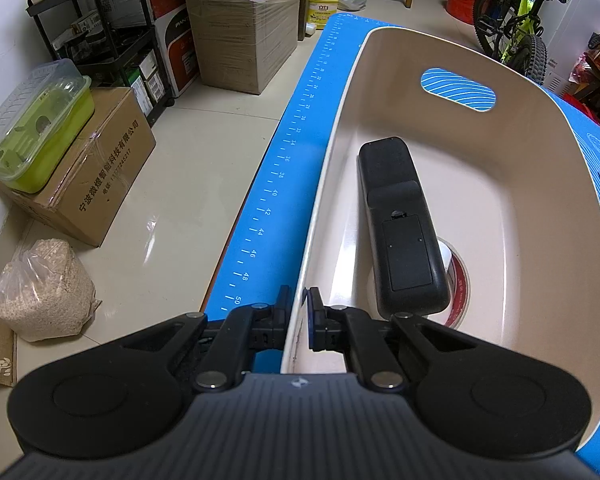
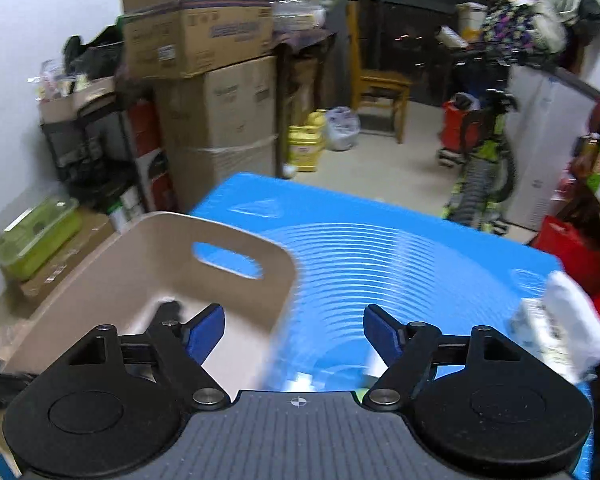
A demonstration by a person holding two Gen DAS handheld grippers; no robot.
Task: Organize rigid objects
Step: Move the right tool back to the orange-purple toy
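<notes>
A beige plastic bin [image 1: 540, 184] with a handle slot stands on a blue mat [image 1: 296, 148]. Inside it a black remote control [image 1: 400, 228] lies face down over a roll of tape [image 1: 458, 280]. My left gripper [image 1: 298, 304] is shut on the bin's near left wall, one finger outside and one inside. In the right wrist view the bin [image 2: 140, 256] is at the left and my right gripper [image 2: 294, 332] is open and empty above the mat [image 2: 380, 248]. A white packet [image 2: 560, 328] lies at the mat's right edge.
Left of the table, on the floor: cardboard boxes [image 1: 96, 176], a green lidded container [image 1: 36, 128], a bag of grain [image 1: 44, 288] and a black shelf [image 1: 100, 28]. A bicycle [image 1: 516, 24] and a yellow jug [image 1: 324, 0] stand beyond the table.
</notes>
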